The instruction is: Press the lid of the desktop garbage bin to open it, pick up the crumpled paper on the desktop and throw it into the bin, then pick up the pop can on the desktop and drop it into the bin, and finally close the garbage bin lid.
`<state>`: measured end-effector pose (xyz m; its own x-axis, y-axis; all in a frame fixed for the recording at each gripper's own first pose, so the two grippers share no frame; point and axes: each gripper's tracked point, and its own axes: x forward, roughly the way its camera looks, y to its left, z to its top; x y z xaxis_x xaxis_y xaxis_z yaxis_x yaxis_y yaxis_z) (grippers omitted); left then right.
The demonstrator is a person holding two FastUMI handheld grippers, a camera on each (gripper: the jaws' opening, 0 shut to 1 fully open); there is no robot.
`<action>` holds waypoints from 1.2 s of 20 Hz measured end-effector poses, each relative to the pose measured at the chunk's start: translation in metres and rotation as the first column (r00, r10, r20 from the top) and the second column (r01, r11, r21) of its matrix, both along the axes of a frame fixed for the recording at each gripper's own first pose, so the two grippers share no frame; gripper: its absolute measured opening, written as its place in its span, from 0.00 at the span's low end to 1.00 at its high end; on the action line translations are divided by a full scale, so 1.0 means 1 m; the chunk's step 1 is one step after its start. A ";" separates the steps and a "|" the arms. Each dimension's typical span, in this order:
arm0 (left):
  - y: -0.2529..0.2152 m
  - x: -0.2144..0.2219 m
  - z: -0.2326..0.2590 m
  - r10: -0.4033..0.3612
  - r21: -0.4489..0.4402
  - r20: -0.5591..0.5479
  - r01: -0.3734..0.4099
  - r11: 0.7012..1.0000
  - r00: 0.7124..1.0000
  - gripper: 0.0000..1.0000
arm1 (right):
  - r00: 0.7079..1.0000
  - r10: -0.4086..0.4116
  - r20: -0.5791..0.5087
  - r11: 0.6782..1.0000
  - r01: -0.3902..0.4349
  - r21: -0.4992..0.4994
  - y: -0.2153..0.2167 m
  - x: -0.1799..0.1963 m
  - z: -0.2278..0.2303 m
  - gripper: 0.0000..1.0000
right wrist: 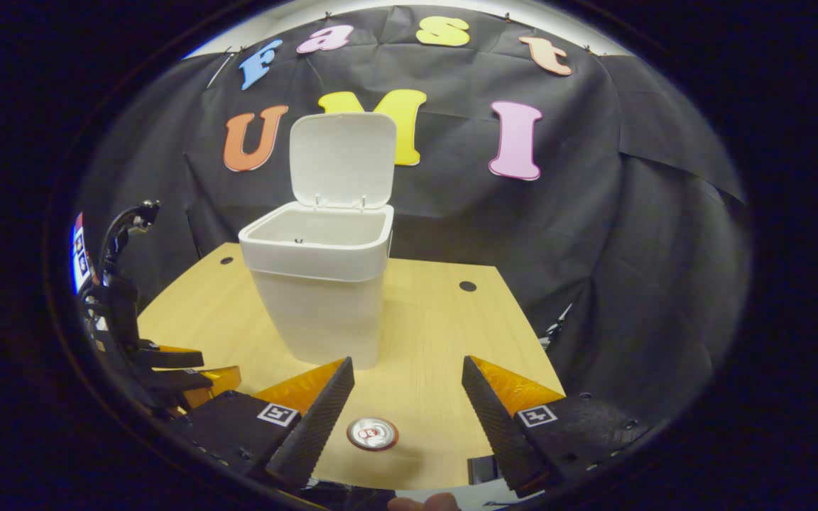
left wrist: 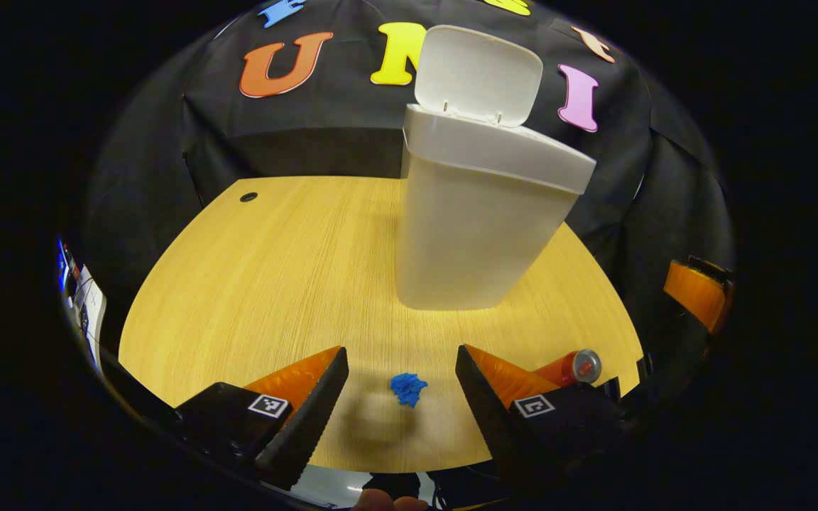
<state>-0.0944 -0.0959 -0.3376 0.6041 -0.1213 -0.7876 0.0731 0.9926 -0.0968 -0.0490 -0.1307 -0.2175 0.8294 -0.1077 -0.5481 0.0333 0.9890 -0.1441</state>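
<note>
A white desktop bin point(left wrist: 476, 220) stands on the wooden table point(left wrist: 274, 284) with its lid point(left wrist: 478, 74) flipped up. In the right gripper view the same bin point(right wrist: 320, 284) shows its open mouth under the raised lid point(right wrist: 341, 160). A small blue crumpled paper point(left wrist: 407, 389) lies on the table between the fingers of my left gripper point(left wrist: 402, 411), which is open above it. A red pop can point(left wrist: 571, 367) stands just right of that gripper. My right gripper point(right wrist: 405, 419) is open directly over the can's silver top point(right wrist: 373, 433).
The table point(right wrist: 437, 333) has round cable holes point(left wrist: 248, 196) point(right wrist: 467, 286) near its back edge. The other gripper point(right wrist: 167, 369) sits at the left of the right gripper view. Black cloth walls close in behind and to the right.
</note>
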 end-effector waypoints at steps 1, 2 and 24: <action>-0.003 -0.004 -0.010 -0.005 -0.001 -0.022 0.005 1.000 1.000 0.99 | 1.000 0.003 -0.012 1.000 -0.003 -0.009 -0.002 -0.003 -0.004 0.96; -0.004 -0.006 -0.019 -0.010 -0.001 -0.035 0.010 1.000 0.999 0.99 | 1.000 0.002 -0.025 1.000 -0.003 -0.016 -0.003 -0.006 -0.007 0.96; -0.012 -0.003 -0.096 -0.019 0.063 -0.187 0.031 0.997 0.982 0.86 | 0.969 -0.054 -0.242 0.996 0.068 0.054 0.008 -0.064 -0.048 0.96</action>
<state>-0.0974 -0.1079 -0.4337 0.4432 -0.0787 -0.8930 0.0848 0.9953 -0.0456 -0.1134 -0.1223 -0.2654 0.6656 -0.1142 -0.7375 0.0656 0.9933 -0.0946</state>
